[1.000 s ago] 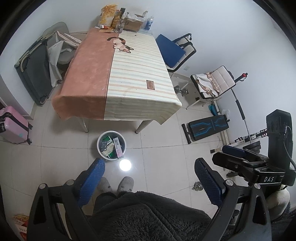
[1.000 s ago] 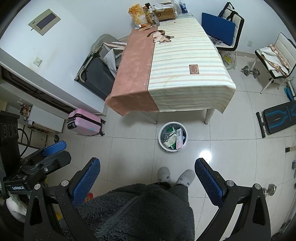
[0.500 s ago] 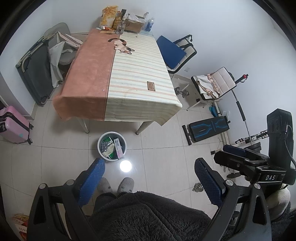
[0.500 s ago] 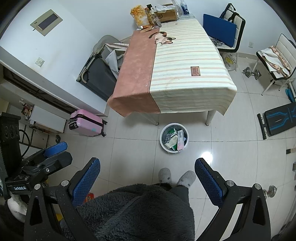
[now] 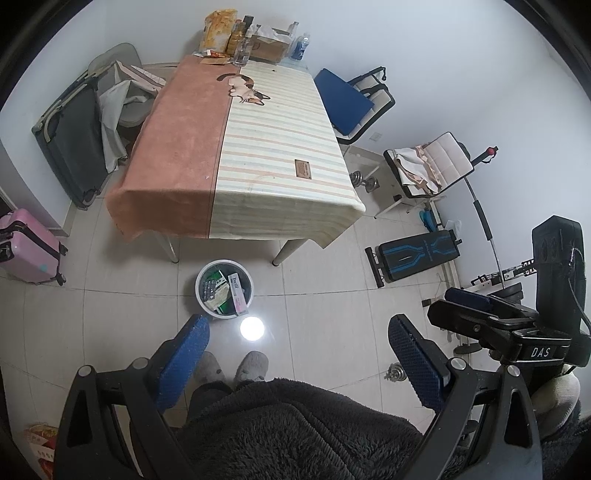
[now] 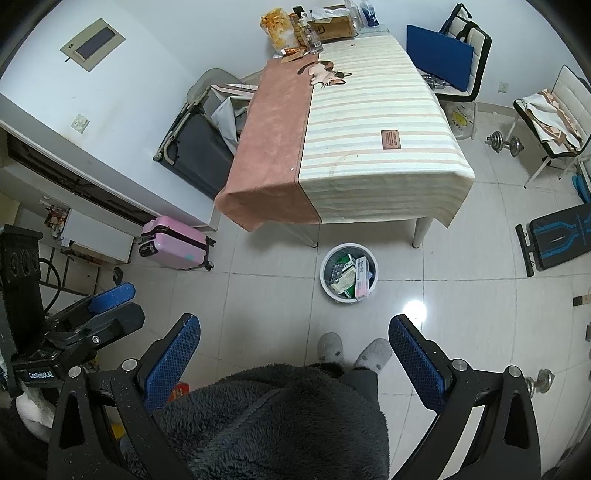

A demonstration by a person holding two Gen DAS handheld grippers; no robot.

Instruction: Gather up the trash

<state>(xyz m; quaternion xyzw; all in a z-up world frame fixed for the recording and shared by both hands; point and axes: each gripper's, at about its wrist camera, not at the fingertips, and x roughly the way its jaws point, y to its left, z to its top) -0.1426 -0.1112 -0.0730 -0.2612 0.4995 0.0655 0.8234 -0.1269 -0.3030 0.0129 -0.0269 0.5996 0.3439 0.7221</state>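
A white trash bin (image 5: 224,288) stands on the tiled floor in front of the table; it also shows in the right wrist view (image 6: 348,272). It holds several boxes and packets. My left gripper (image 5: 297,354) is open and empty, held high above the floor, back from the bin. My right gripper (image 6: 293,354) is open and empty at a similar height. Each gripper shows in the other's view, the right one (image 5: 491,314) and the left one (image 6: 92,314). The table (image 5: 236,147) has a pink and striped cloth, with snack bags and bottles (image 5: 236,33) at its far end.
A pink suitcase (image 6: 173,242) stands left of the table, a folded dark cot (image 5: 70,147) behind it. Chairs (image 5: 354,103), a weight bench (image 5: 417,254) and dumbbells (image 6: 504,142) are on the right. My slippered feet (image 5: 251,365) and dark fleece are below.
Both views have shifted slightly, with the table and bin drifting a little in frame. Both grippers stay open and empty.
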